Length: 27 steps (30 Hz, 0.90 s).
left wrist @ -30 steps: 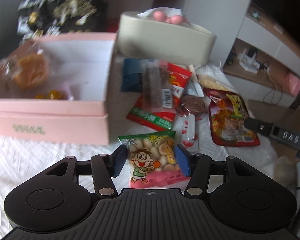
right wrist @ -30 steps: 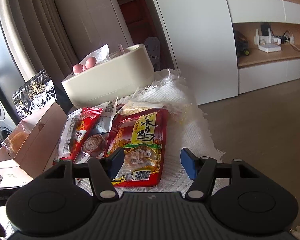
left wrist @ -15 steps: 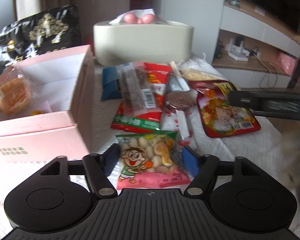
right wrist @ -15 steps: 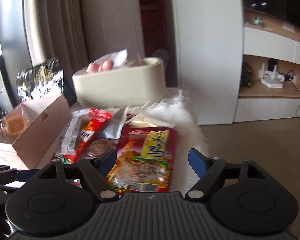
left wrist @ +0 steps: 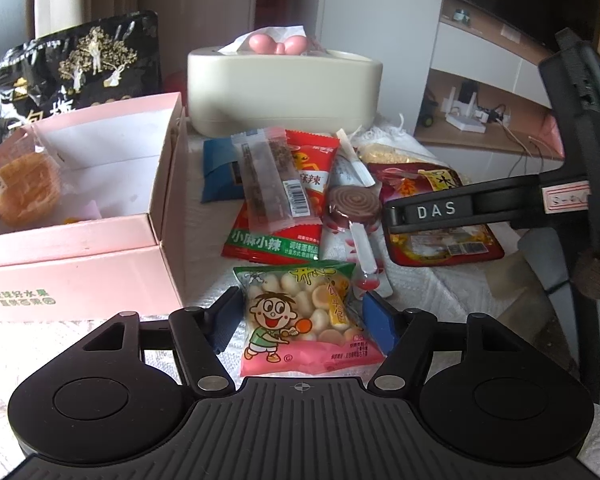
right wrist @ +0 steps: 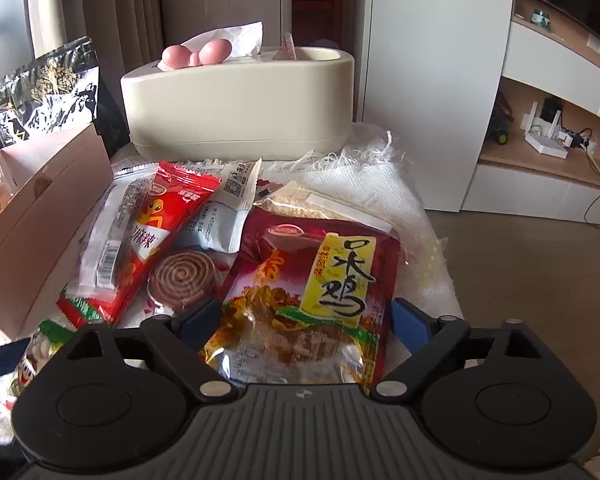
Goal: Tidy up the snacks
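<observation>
While both grippers sit low over the cloth-covered table [right wrist: 416,204], each has its blue fingers spread wide around a packet without visibly pressing it. The left gripper [left wrist: 302,318] straddles the biscuit bag [left wrist: 304,314] with the cartoon boy, which lies flat near the table's front edge, just right of the pink box [left wrist: 80,264]. The right gripper [right wrist: 306,322] straddles the near end of the red chicken packet [right wrist: 312,296], which lies toward the table's right edge; whether its pads touch the packet I cannot tell. Between the two packets lie a spiral lollipop [left wrist: 354,204], a red-and-green spicy strip packet [left wrist: 284,216] and a clear bar wrapper [left wrist: 272,180] laid on top of it. The pink box stands open at the left edge with a wrapped cake [left wrist: 18,184] leaning in it. A cream tissue box [left wrist: 284,92] stands at the back edge, a black bag [left wrist: 76,68] beside it.
</observation>
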Tool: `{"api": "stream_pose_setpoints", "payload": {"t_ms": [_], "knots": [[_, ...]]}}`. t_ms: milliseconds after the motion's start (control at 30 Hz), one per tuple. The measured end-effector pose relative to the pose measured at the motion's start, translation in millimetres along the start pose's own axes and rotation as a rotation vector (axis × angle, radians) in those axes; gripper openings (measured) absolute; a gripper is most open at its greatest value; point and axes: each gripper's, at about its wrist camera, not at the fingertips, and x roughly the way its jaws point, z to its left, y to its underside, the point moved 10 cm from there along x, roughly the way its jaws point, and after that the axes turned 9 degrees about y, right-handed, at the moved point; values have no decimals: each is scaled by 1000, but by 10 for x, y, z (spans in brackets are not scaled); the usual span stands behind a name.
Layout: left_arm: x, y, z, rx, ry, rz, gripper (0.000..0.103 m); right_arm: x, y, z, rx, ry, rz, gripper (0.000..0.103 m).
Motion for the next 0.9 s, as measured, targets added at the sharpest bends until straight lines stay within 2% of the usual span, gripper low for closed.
{"api": "stream_pose_setpoints", "payload": {"t_ms": [100,200,267,300,333,367,500,667,767,867,900], "knots": [[-22,10,-8,-5,5,-3,70,25,-19,-1,9,-17,10,92],[-59,24,-19,-13,15,-9,65,-50,-22,-39,23,-50,-3,72],[-83,29,-24,-24,29,-12,62,-183,-45,-73,23,-87,-29,52],[-94,32,-28,-29,38,-13,62,-273,-65,-108,25,-93,-54,39],[-105,37,-31,-34,46,-13,57,-360,-87,-139,21,-103,-77,21],[-117,38,-34,-38,50,-15,54,-430,-103,-161,13,-122,-85,18],[-127,47,-35,-53,65,-13,54,-611,-100,-187,15,-235,-71,18],[-117,49,-65,-33,50,-15,55,-710,-103,-106,89,-347,-70,35],[-115,55,-79,-23,45,-19,55,-613,-88,6,110,-387,-31,44],[-118,67,-89,-23,46,-20,56,-429,-13,50,162,-403,43,45],[-118,66,-85,-23,46,-20,56,-379,19,59,183,-417,67,42]]}}
